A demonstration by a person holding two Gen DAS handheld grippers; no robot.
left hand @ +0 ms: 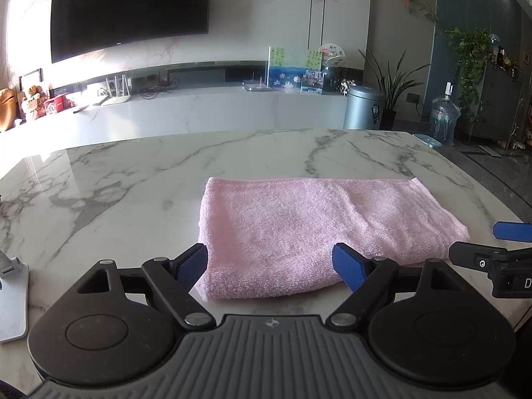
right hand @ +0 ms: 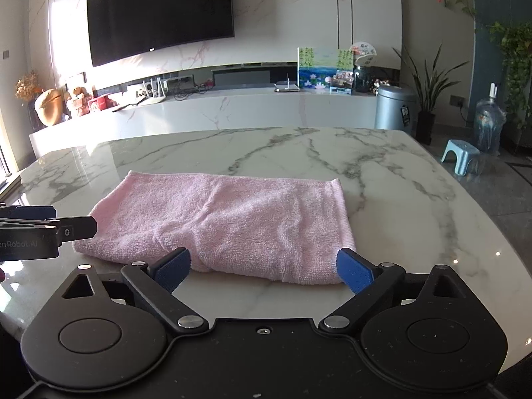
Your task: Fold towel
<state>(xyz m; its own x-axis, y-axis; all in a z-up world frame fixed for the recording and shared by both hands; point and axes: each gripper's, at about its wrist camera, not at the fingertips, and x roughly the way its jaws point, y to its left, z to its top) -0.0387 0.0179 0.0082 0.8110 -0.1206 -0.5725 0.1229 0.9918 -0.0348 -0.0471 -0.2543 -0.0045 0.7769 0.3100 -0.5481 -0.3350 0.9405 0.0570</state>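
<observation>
Both grippers' jaws gape at towel (left hand: pixel 299 232)'s near edge.

Beyond the marble table (left hand: pixel 133 173), a dark television (left hand: pixel 129 10) hangs at eleven o'clock on a sunlit marble wall (left hand: pixel 266 16) above a long white console (left hand: pixel 206 109), with plants (left hand: pixel 472 63), a bin (left hand: pixel 364 106) and a water bottle (left hand: pixel 444 119) at two o'clock.
</observation>
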